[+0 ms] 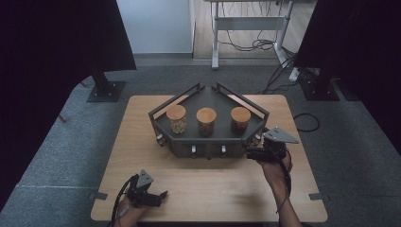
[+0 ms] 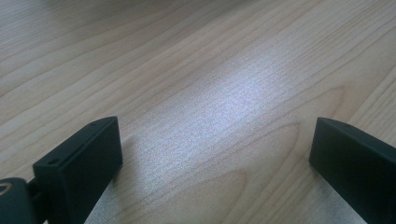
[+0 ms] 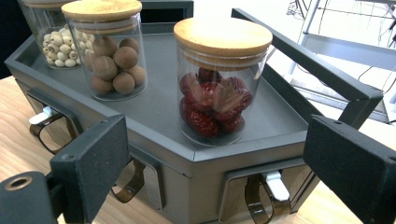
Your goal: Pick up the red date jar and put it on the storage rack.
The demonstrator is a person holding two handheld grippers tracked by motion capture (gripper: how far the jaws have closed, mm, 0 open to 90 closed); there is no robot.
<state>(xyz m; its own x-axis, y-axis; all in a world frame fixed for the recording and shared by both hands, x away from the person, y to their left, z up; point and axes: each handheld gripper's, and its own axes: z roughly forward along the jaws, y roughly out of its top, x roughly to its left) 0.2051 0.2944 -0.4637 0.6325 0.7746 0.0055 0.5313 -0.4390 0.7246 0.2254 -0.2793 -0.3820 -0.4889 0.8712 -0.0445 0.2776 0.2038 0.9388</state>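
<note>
Grippers are held by a person at a light wooden table [image 1: 142, 142].

High view: a dark grey angular tray [image 1: 208, 142] is seen at the table's centre, toward 12 o'clock. Three cork-lidded glass jars are stood in a row on it: a jar of pale seeds [image 1: 177, 119] at 9 o'clock, a jar of brown balls [image 1: 206, 121] in the middle, a jar of red dates [image 1: 240, 120] at 3 o'clock. The right gripper [image 1: 252, 154] is held just beside the tray's corner at 4 o'clock; contact cannot be judged. The left gripper [image 1: 161, 196] is rested low near the table edge at 7 o'clock, well apart from the tray.

Left gripper view: the jaws are spread wide, with bare wood grain between them; nothing is gripped.

Right gripper view: the jaws are spread wide and nothing is gripped. The jar of red dates is framed between them, upright, at the near edge of the tray deck. The jar of brown balls is placed at 10 o'clock of it, the jar of pale seeds farther at 10 o'clock. Metal latches [image 3: 271, 193] with white tabs are noted on the tray's front panels.
</note>
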